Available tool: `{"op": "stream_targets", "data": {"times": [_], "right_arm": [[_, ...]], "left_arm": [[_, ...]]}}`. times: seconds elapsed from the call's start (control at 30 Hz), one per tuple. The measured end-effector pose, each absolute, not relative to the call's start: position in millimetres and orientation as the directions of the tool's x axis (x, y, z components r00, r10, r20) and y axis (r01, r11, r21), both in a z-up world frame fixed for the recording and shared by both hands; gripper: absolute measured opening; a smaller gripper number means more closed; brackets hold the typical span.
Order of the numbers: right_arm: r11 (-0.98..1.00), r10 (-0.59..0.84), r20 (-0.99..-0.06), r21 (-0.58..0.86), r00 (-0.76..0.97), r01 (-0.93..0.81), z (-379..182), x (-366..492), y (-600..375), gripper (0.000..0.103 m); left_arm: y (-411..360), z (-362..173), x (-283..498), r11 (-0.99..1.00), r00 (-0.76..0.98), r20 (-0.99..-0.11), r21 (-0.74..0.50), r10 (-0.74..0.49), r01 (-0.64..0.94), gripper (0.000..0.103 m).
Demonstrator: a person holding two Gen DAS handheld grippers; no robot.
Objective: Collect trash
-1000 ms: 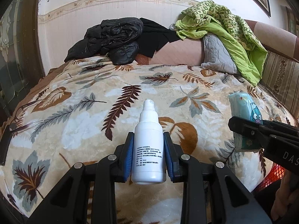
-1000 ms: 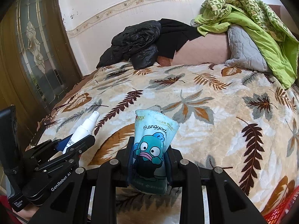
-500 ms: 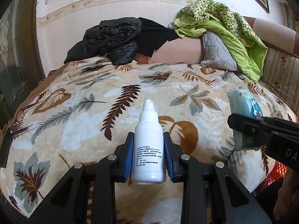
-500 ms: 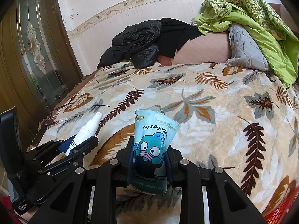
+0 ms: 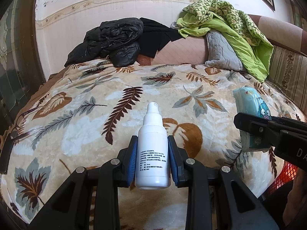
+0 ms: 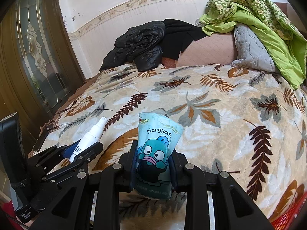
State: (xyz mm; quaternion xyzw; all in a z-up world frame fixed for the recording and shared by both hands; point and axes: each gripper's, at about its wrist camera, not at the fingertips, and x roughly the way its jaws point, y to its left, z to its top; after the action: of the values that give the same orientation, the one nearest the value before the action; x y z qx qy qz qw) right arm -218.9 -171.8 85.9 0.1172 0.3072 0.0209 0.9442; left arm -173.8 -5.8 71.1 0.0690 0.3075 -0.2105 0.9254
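Trash is in both grippers, held above the bed (image 5: 96, 138). At far left in the right wrist view stands a dark wooden door (image 6: 36, 57) with a patterned glass panel. Next comes the left gripper (image 5: 153, 159), its blue-padded fingers (image 5: 133, 159) clenched on a white spray bottle (image 5: 153, 153). The bottle stands upright in the grasp, nozzle away from the camera, small printed text on its front. In the right wrist view the same bottle (image 6: 88, 140) shows slanting out of that gripper (image 6: 80, 151), low at the left.

Under both grippers lies a cream blanket (image 6: 220, 118) printed with brown and grey leaves, covering the bed. At the far end of the bed, against the wall, a black puffer jacket (image 5: 113, 40) is heaped beside a flat black cloth (image 5: 157, 36).

Further right, the right gripper (image 6: 153, 164) has its fingers closed on a crumpled teal packet (image 6: 155, 149) with a cartoon fish face and the word "Hangyodon". The packet stands upright, its torn top above the fingers. In the left wrist view it (image 5: 251, 103) shows at the right edge, clamped in the black fingers (image 5: 249, 122).

Right of that, a grey quilted pillow (image 6: 249, 49) leans at the bed's head with a green patterned cover (image 6: 268, 19) draped over it. Low at the right corner, something red and meshed (image 6: 287, 216) shows beside the bed.
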Motion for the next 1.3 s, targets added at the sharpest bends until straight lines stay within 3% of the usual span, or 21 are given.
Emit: {"op": "stream_targets", "data": {"times": [0.53,0.87,1.3], "right_arm": [[0.968,0.11,-0.568,0.247,0.816,0.041,89.4,-221.9,-176.0,0.03],[0.935,0.087,-0.533,0.335,0.842,0.116,101.0,-253.9,-202.0,0.03],[0.877,0.014,-0.509,0.419,0.861,0.234,122.0,-356.5,-259.0,0.03]], "left_arm": [[-12.8,71.3,-178.2,0.89,0.71,-0.599,-0.011,-0.372,0.456,0.029],[-24.2,85.6,-196.4,0.84,0.664,-0.577,-0.075,-0.476,0.537,0.029],[-70.2,120.5,-258.9,0.705,0.548,-0.54,-0.124,-0.638,0.698,0.029]]}}
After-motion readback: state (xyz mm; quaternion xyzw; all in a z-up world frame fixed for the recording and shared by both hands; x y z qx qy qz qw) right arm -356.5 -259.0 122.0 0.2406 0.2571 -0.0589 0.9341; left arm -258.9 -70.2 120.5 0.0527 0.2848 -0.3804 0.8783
